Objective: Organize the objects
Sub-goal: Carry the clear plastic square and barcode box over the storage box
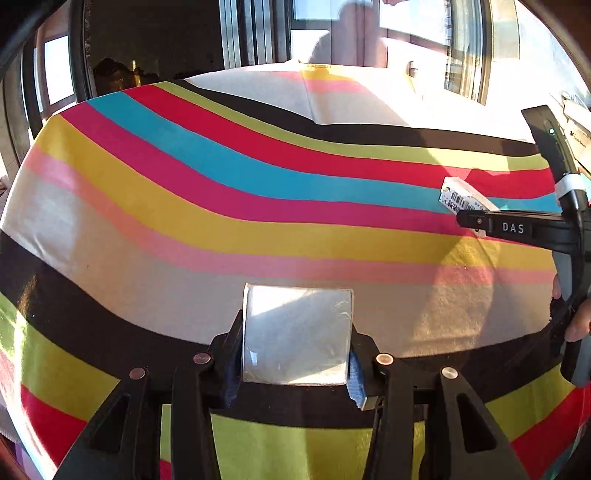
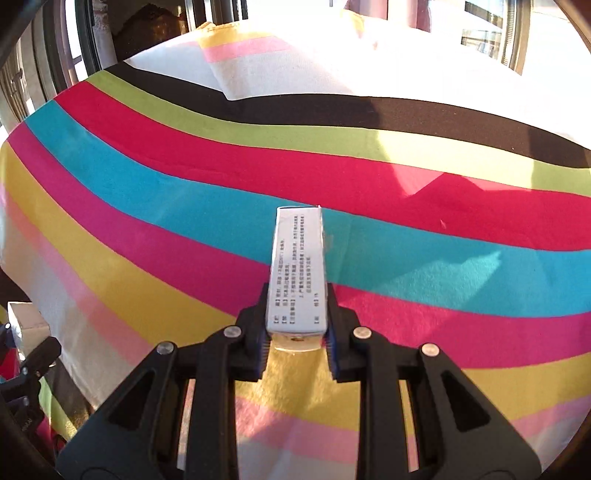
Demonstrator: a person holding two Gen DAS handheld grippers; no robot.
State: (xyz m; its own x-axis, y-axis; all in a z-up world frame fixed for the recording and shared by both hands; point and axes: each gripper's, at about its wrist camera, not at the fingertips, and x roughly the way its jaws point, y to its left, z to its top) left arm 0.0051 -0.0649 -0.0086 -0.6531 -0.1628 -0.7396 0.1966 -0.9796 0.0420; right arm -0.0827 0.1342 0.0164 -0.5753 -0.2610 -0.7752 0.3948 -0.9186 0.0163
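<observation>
Your left gripper grasps a clear-wrapped pack; your right gripper clamps a narrow white box above the striped cloth.

- A striped cloth covers the surface in bands of yellow, pink, blue, red, green and black.
- A white pillow lies at the far end.
- Tall windows with dark frames stand behind.
- Low, warm sunlight throws long shadows across the stripes.
</observation>
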